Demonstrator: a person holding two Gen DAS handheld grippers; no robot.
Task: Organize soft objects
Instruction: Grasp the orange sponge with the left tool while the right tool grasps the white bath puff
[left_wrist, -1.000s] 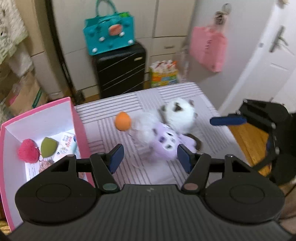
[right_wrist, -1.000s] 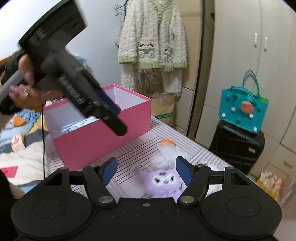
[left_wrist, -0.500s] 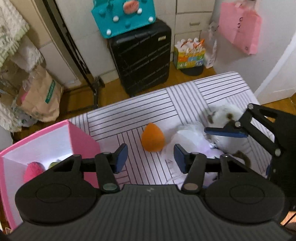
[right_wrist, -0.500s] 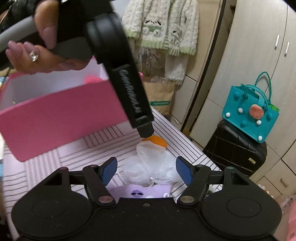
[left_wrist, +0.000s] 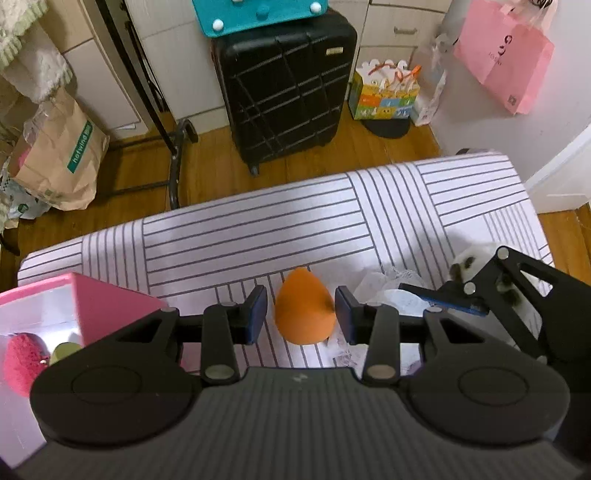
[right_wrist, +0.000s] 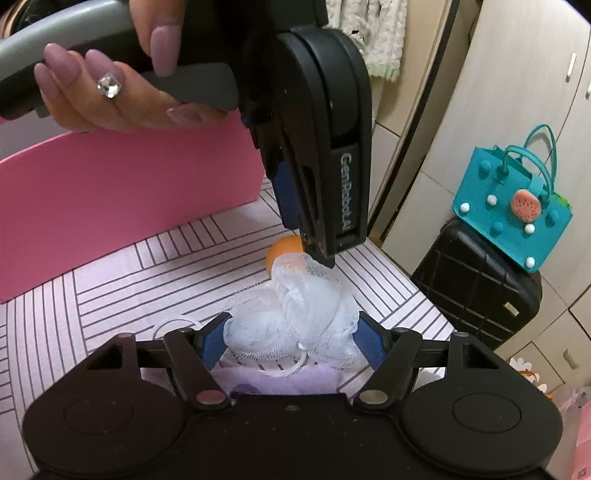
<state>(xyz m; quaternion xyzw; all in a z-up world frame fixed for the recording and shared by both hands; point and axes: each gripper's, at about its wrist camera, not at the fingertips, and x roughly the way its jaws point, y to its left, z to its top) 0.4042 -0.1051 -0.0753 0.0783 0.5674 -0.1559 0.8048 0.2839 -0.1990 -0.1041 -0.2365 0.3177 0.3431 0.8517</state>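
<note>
Your left wrist view looked steeply down along its fingers, close over striped table (left_wrist: 258, 229); floor and black suitcase (left_wrist: 284, 85) filled top of frame. Your right wrist view sat low and near table (right_wrist: 122, 280), facing shallower toward wardrobe. Both views shared orange sponge (left_wrist: 304, 312) (right_wrist: 282, 247), white mesh puff (left_wrist: 391, 291) (right_wrist: 295, 317), pink box (left_wrist: 107, 299) (right_wrist: 122, 192), suitcase (right_wrist: 476, 280). Each showed your other gripper: right gripper (left_wrist: 443, 299), left gripper (right_wrist: 317, 243).
</note>
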